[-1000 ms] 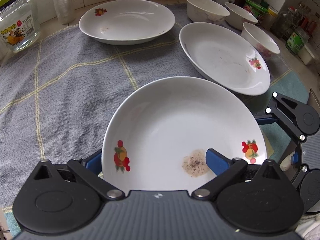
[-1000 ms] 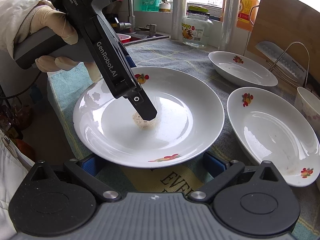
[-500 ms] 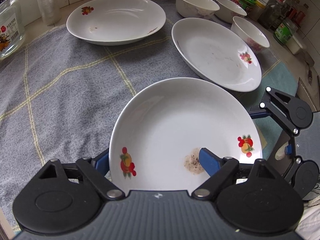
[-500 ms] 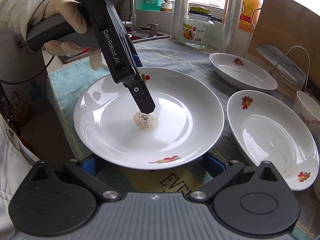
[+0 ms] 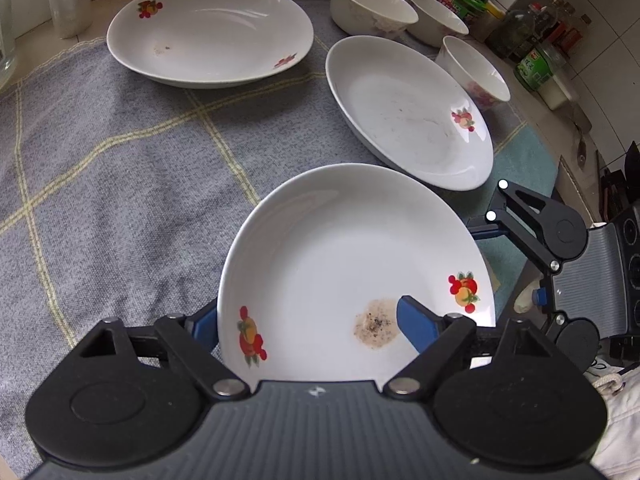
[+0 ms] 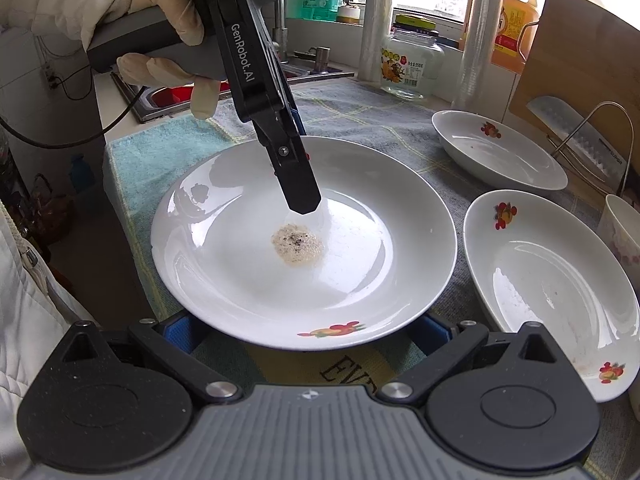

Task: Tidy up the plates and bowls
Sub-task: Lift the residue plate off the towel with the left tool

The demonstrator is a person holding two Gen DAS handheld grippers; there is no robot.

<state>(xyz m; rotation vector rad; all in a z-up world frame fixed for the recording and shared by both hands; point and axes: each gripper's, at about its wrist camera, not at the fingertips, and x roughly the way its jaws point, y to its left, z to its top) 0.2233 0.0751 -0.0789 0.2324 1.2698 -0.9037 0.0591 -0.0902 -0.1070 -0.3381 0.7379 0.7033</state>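
Right now the left gripper straddles the near rim of a white plate: one blue pad sits outside and under the rim at about 8 o'clock of the plate, the other lies inside the well at about 5 o'clock, just beside a speckled brown residue patch. Its jaws are closing, with the plate's rim between them; whether both pads already press on the china I cannot tell. From the right wrist view the same plate lies on a grey checked cloth, and the left gripper's inner finger comes down from 11 o'clock to a spot just above the residue. A gloved hand holds its handle.

The right gripper has its jaws spread wide apart, one blue pad to each side of the plate's near edge, holding nothing.

Seen from the left wrist, a second plate lies at 1 o'clock of the gripped one, and a third plate at 11 o'clock. Three bowls stand beyond them around 1 o'clock.
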